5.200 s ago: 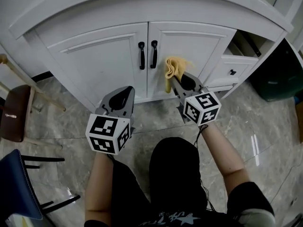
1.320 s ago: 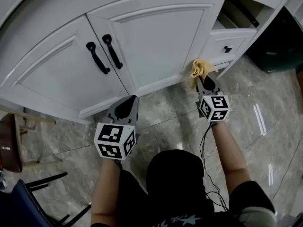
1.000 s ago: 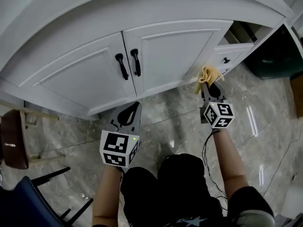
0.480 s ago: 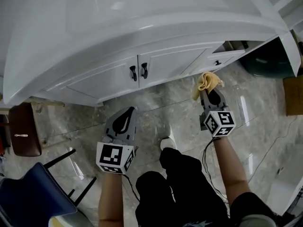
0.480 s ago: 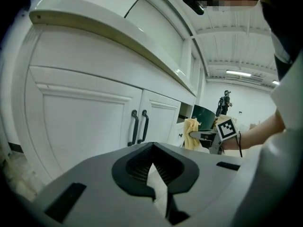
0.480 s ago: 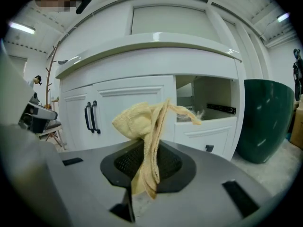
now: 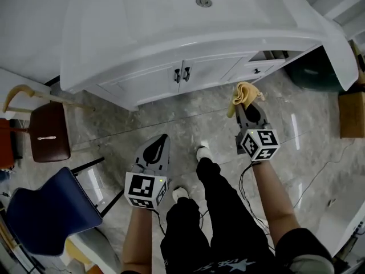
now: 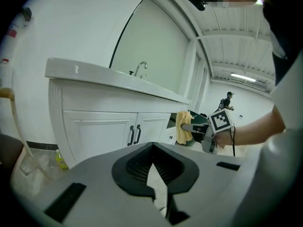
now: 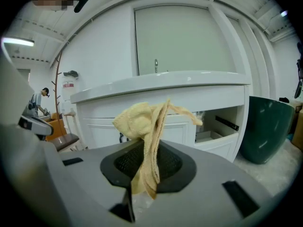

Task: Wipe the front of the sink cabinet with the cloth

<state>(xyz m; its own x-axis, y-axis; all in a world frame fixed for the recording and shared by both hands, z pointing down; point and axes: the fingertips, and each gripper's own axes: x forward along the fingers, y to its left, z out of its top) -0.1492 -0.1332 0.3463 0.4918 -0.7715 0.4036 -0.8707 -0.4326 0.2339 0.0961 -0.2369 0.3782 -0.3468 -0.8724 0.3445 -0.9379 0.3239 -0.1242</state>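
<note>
The left tongs (image 7: 158, 143), nearest the person, are pressed together with nothing between them and hang over the floor (image 7: 114, 127), well short of the cabinet. The right tongs (image 7: 246, 100) sit further forward and pinch the cloth (image 7: 242, 92) at its mid-length. The cloth is pale yellow, soft and nubbly in weave. It is bunched into a crumpled knot above the tongs, with one thin corner flicking out to the side and a folded tail hanging below the pinch point; see the right gripper view (image 9: 142, 122). The cloth is held in the air over the floor, in front of the right end of the sink cabinet (image 7: 154, 84) and clear of its front. At 1.3 s earlier the cloth was against the lower right corner of the right-hand door. It has since come away, and the head view has risen, so the whole sink top (image 7: 142, 21) now shows. The floor is glossy grey marble-pattern tile. The cabinet is white painted panelling with two doors and paired black bar handles (image 7: 181, 75). The top is smooth white with a round metal drain (image 7: 203, 2). A dark green bin (image 9: 267, 126) stands beyond the cabinet's right end.
</note>
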